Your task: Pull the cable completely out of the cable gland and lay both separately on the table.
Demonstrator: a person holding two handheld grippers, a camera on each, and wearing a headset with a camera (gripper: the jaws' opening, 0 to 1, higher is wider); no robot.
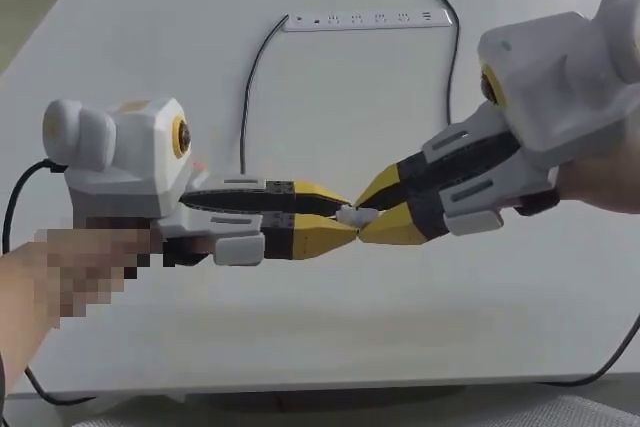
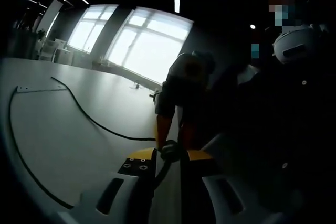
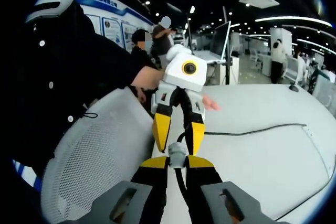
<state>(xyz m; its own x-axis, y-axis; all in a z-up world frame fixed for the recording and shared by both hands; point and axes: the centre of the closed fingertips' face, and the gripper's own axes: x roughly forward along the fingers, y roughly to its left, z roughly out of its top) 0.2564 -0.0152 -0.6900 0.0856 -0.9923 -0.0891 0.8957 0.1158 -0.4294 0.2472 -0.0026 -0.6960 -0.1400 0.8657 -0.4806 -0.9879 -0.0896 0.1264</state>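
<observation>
White power strip (image 1: 368, 19) at upper centre, head view; thin black cable (image 3: 180, 181) between jaws, right gripper view. Tips of left gripper (image 1: 343, 219) and right gripper (image 1: 371, 215) both pinch small grey plastic cable gland (image 1: 356, 215).

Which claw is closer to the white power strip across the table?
Right, by the look of it. The right claw comes in from the right, its body near the right end of the power strip. The left claw lies lower left, farther toward the person.

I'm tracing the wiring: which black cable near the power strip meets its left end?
The cable curving from the power strip's left end down behind the left gripper; the other cable bends past the strip's right end instead.
</observation>
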